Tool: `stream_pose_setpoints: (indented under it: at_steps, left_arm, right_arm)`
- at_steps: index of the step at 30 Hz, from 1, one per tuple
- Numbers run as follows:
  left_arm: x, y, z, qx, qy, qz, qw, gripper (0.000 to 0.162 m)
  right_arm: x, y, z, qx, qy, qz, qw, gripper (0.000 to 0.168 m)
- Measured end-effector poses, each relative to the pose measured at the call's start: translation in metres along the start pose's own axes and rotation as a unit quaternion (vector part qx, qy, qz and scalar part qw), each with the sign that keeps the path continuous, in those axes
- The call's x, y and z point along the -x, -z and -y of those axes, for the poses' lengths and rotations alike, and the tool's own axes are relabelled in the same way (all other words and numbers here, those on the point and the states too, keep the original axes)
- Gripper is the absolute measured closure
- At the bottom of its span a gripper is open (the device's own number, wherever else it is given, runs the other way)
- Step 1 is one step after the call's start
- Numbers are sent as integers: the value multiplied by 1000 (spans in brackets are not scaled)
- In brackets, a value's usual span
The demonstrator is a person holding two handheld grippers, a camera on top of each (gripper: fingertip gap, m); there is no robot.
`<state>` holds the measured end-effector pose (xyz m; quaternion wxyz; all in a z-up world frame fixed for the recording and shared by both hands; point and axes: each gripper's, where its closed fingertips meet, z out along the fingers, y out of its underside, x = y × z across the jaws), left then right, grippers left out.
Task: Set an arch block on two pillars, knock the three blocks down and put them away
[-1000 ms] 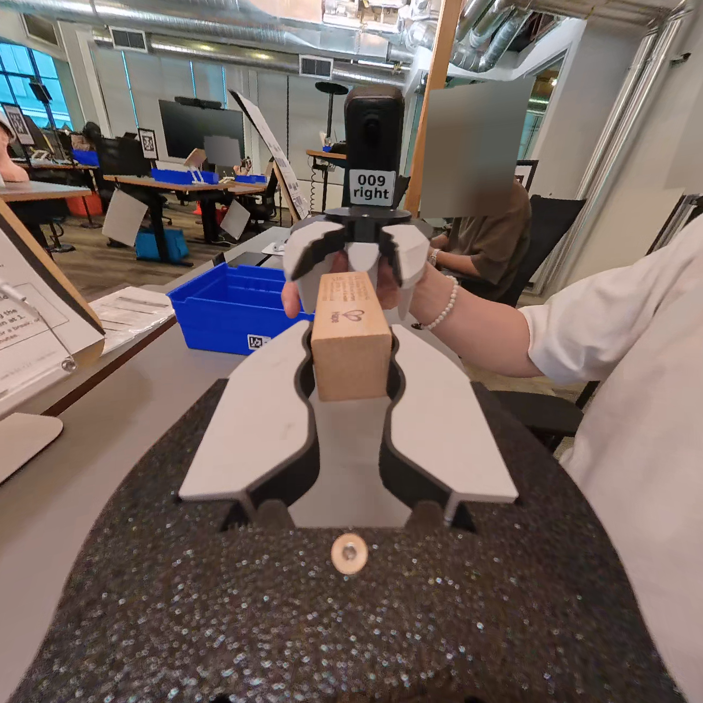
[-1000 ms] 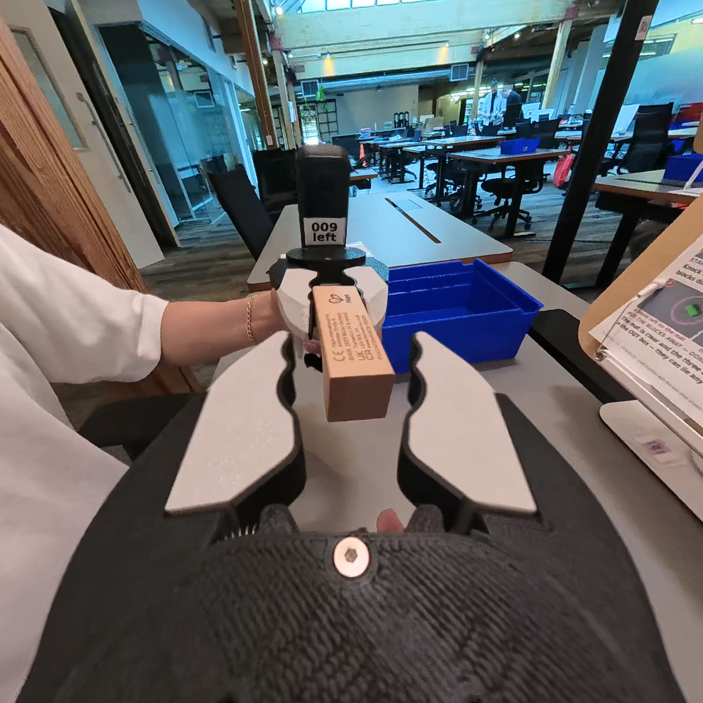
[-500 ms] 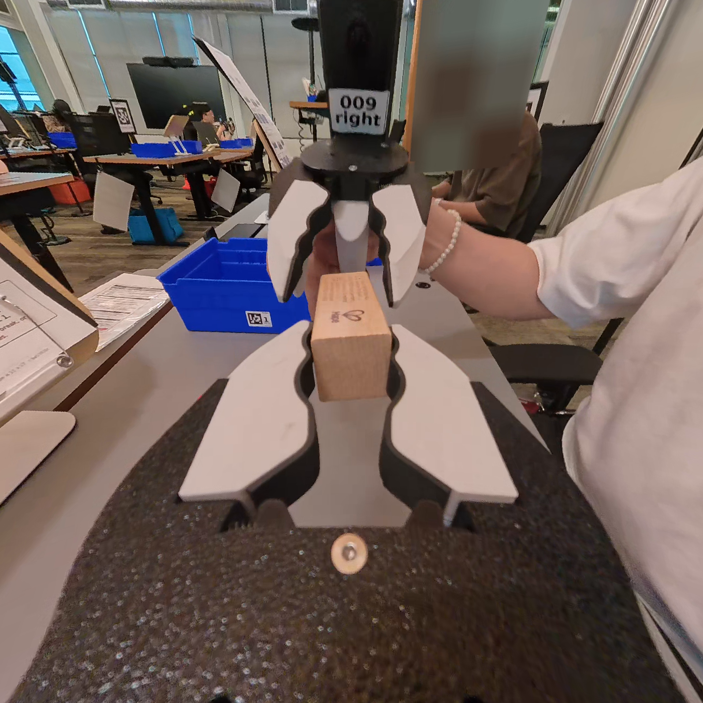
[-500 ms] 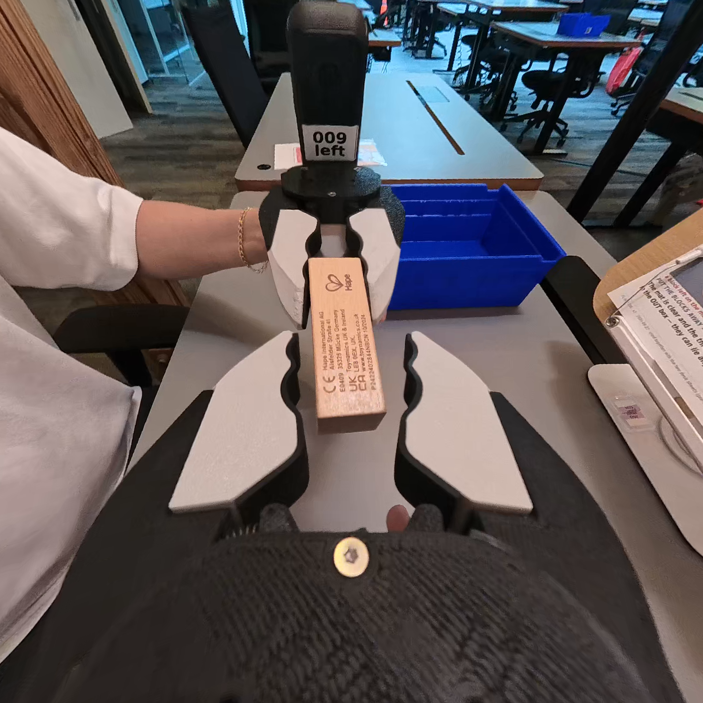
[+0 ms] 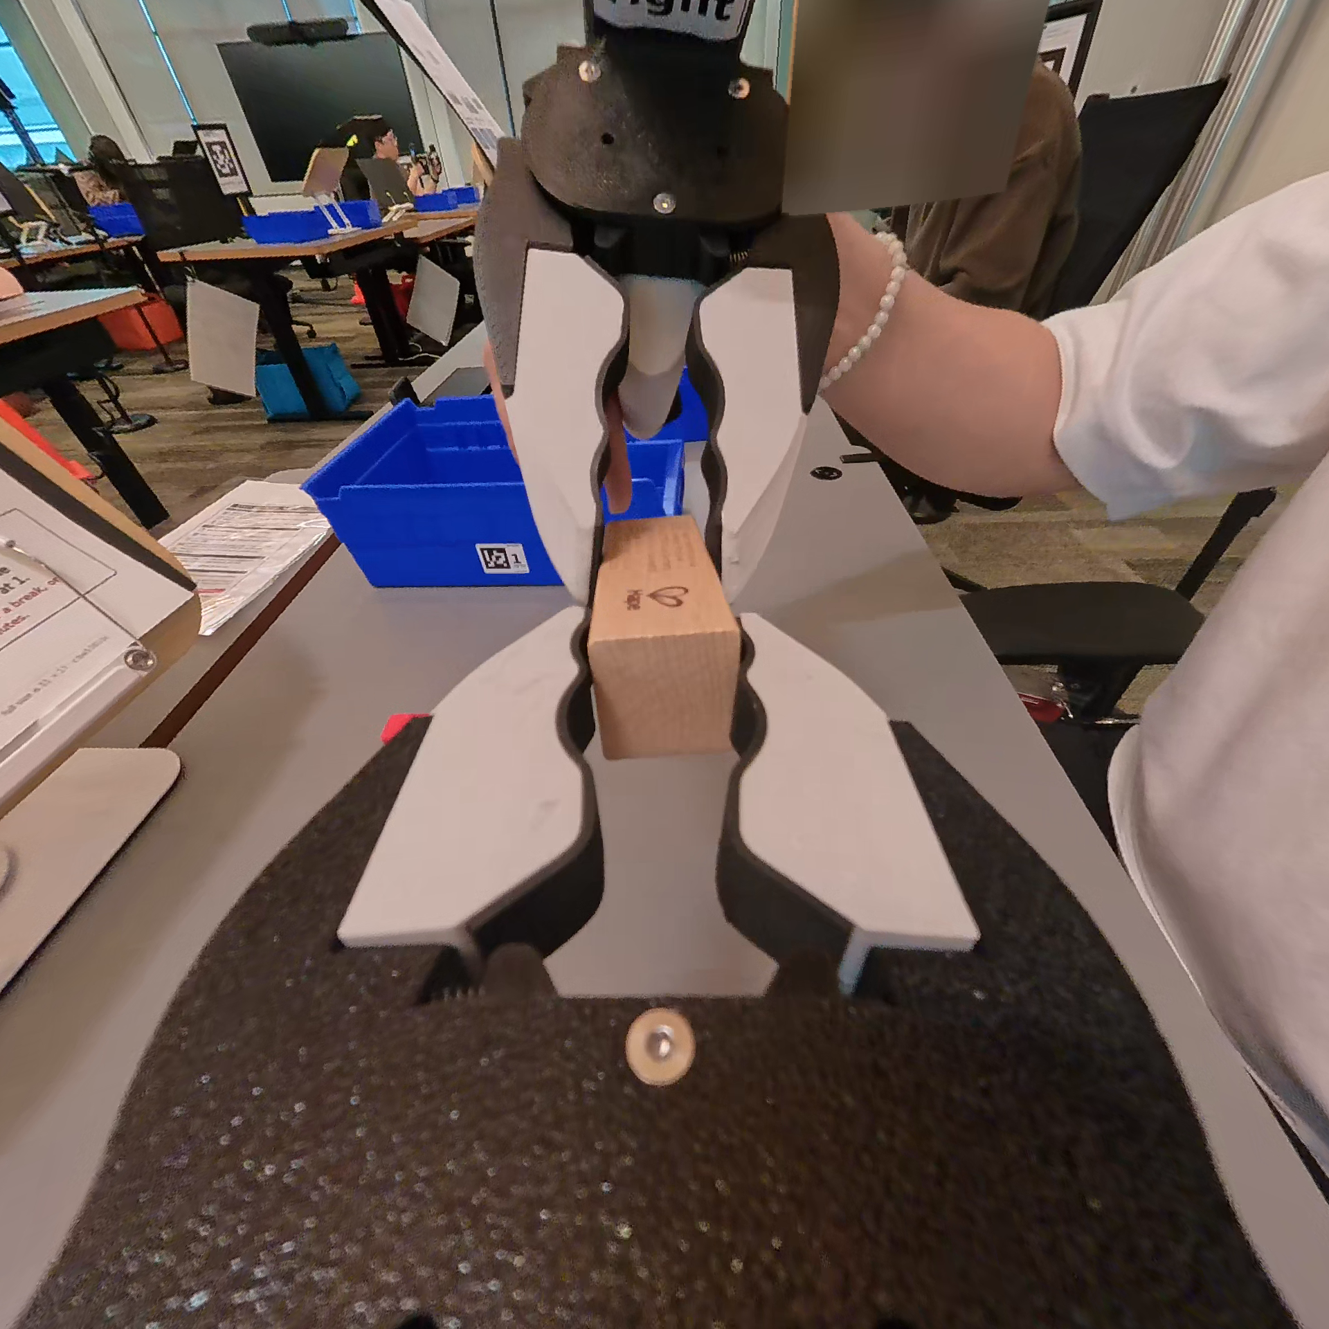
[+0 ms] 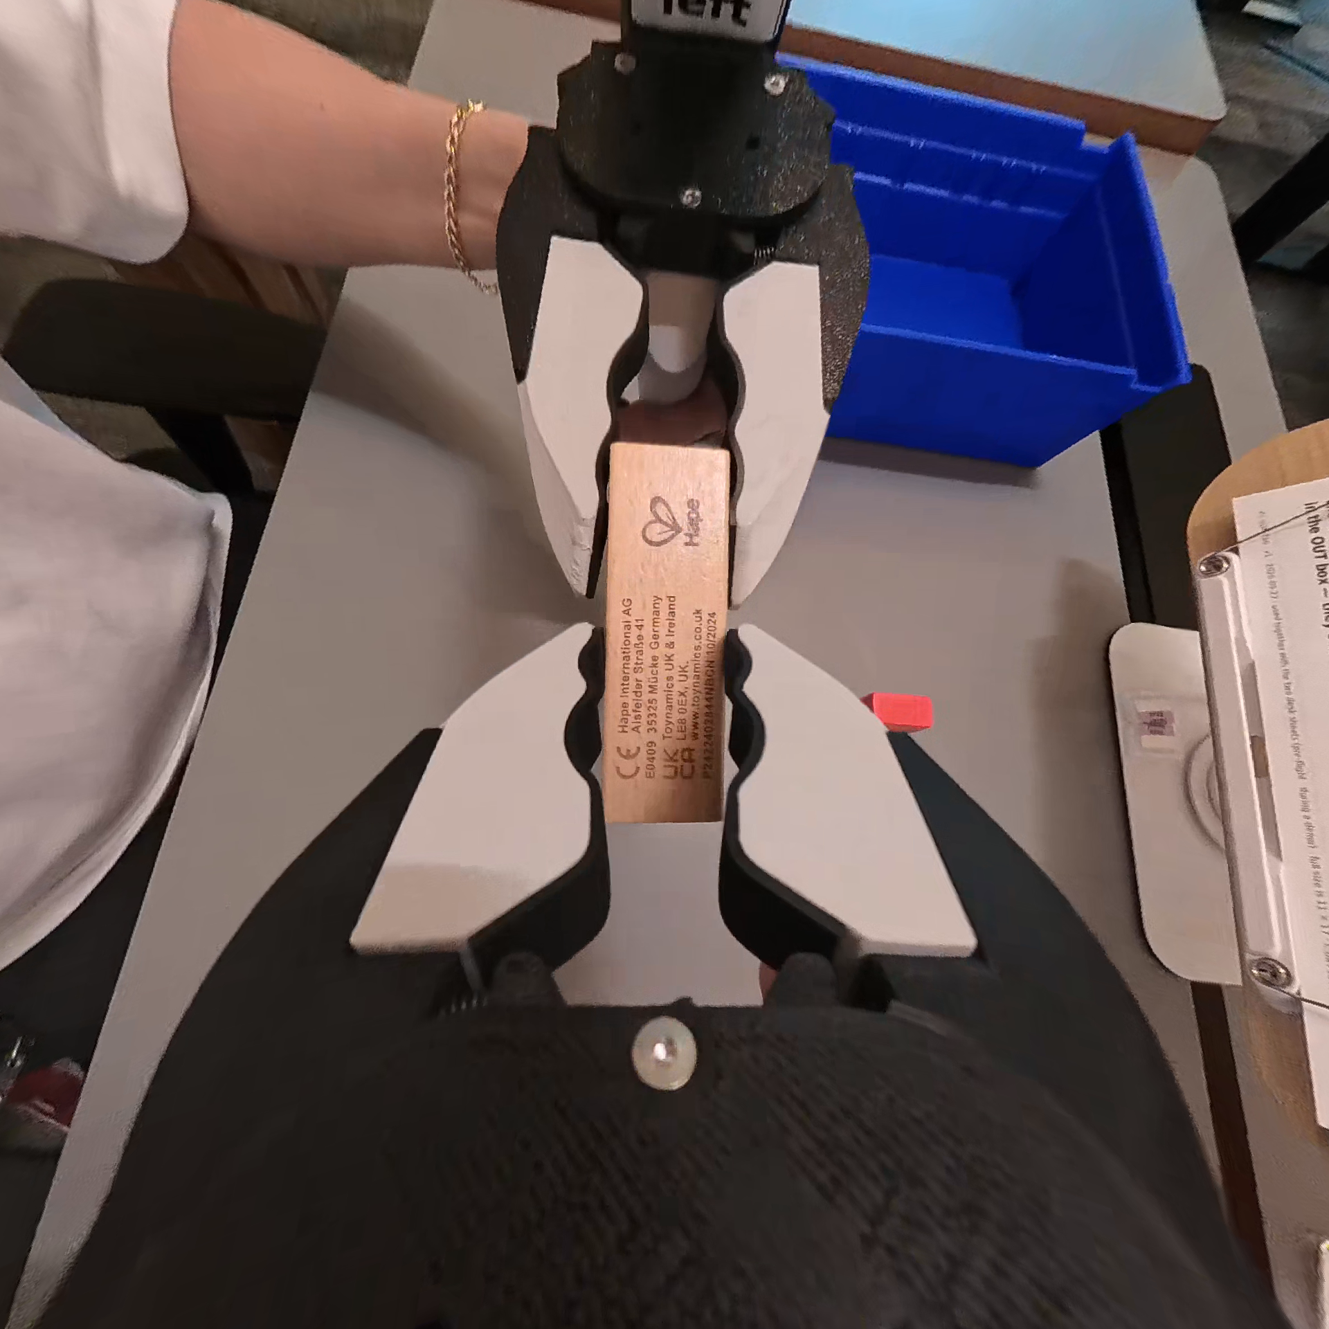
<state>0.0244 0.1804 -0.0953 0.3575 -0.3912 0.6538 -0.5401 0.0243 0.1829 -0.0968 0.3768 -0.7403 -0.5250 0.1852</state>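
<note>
A long plain wooden block with printed writing on one face is held level above the grey table. My left gripper is shut on one end of it. My right gripper is closed on the other end, its pads pressed against both sides. The two grippers face each other tip to tip. The right gripper shows beyond the block in the left wrist view, and the left gripper shows beyond it in the right wrist view. A person's hands and white sleeves hold both.
A blue plastic bin stands on the table behind the grippers, and shows too in the right wrist view. A small red block lies on the table. A wooden sign stand with papers stands at the table's side. A black chair is beside it.
The right gripper has come in toward the left one and closed on the block's free end. Both views now tilt down at the table.
</note>
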Motion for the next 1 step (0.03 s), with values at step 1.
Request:
stream_pose_setpoints:
  at_steps: [1]
  left_arm:
    - [0, 0, -2, 3, 1, 2, 1000, 127]
  right_arm:
    - [0, -1, -2, 9, 2, 1, 1000, 135]
